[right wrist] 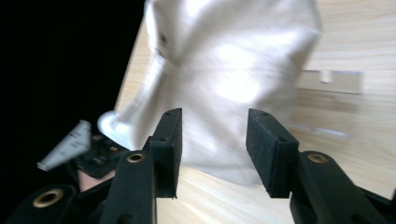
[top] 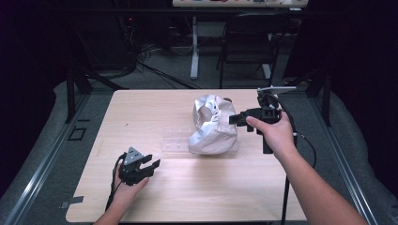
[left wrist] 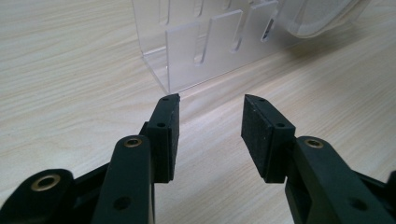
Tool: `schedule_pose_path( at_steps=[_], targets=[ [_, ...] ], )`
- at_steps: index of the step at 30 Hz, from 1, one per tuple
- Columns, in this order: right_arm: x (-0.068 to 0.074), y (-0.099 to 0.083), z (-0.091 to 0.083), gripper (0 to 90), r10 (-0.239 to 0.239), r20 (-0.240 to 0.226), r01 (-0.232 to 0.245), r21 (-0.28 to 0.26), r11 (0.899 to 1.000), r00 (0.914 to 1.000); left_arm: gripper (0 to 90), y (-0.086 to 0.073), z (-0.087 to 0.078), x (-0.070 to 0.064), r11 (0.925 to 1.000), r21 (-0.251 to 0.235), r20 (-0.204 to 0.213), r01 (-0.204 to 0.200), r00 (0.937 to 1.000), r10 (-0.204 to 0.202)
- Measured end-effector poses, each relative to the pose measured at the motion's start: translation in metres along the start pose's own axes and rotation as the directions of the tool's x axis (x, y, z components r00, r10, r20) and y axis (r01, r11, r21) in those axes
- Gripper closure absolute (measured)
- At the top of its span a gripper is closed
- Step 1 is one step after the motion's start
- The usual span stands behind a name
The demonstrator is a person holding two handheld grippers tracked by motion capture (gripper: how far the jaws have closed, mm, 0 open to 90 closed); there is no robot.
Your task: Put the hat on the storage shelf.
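A pale, crumpled bag-like thing point(top: 213, 126) sits at the middle of the wooden table point(top: 187, 187), partly on a clear plastic rack point(top: 176, 143) with slots. My right gripper point(top: 233, 119) is held sideways at the bag's right side, open, with the bag point(right wrist: 224, 70) looming just beyond its jaws point(right wrist: 215, 114). My left gripper point(top: 153, 161) rests low near the table's front left, open, with nothing between its pads. It point(left wrist: 212, 100) points at the corner of the rack point(left wrist: 201, 46), a short way off. The bag's rim point(left wrist: 322, 18) shows behind the rack.
Beyond the table's far edge stand a dark chair point(top: 248, 37) and a white desk leg point(top: 195, 47), with cables on the floor. Black curtains close both sides. A cable point(top: 284, 197) trails from the right gripper across the table's right front.
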State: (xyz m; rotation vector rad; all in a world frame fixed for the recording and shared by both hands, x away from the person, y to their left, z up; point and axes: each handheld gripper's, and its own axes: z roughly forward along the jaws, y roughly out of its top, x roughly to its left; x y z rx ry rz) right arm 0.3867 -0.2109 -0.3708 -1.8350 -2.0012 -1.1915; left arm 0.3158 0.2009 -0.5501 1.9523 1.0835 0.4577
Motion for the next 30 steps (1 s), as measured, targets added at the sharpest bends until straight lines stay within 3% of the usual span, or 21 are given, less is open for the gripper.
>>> schedule_pose_path(
  at_steps=[4,7,11,15,20,23,26,27,30],
  targets=[
    [-0.011,-0.018,-0.001,54.1,-0.056,0.059,0.057,-0.012,0.998,0.9967,56.4,-0.001,0.0,0.001,0.9999,-0.001,-0.004,0.011,0.9999,-0.011],
    [-0.02,-0.033,0.003,52.7,-0.106,0.101,0.107,-0.003,0.994,0.9892,55.7,-0.001,0.001,0.001,0.9999,0.002,-0.006,0.012,0.9999,-0.012],
    [-0.029,-0.051,0.008,51.8,-0.116,0.09,0.115,0.016,0.993,0.9891,55.0,-0.002,0.002,0.001,0.9999,0.01,-0.008,0.005,1.0,-0.005],
    [-0.039,-0.071,0.014,51.9,-0.159,0.116,0.158,0.021,0.987,0.9804,53.9,-0.003,0.004,0.001,0.9999,0.01,-0.014,0.004,0.9999,-0.004],
    [-0.059,-0.1,0.025,54.2,-0.18,0.156,0.176,0.037,0.984,0.9713,52.6,-0.004,0.006,-0.001,0.9998,0.019,-0.015,-0.005,0.9999,0.005],
    [-0.07,-0.12,0.034,54.2,-0.201,0.194,0.202,0.016,0.979,0.9602,51.3,-0.004,0.007,-0.003,0.9997,0.02,-0.012,-0.013,0.9998,0.014],
    [-0.083,-0.141,0.04,54.0,-0.182,0.191,0.194,-0.048,0.98,0.9646,50.6,-0.004,0.009,-0.005,0.9995,0.019,-0.003,-0.024,0.9997,0.024],
    [-0.086,-0.146,0.042,54.1,-0.185,0.203,0.201,-0.062,0.978,0.9616,50.6,-0.004,0.01,-0.006,0.9994,0.021,0.004,-0.028,0.9996,0.028],
    [-0.094,-0.161,0.045,54.1,-0.216,0.265,0.254,-0.117,0.96,0.9397,50.7,-0.003,0.012,-0.01,0.9985,0.03,0.024,-0.046,0.9987,0.046]
  ],
)
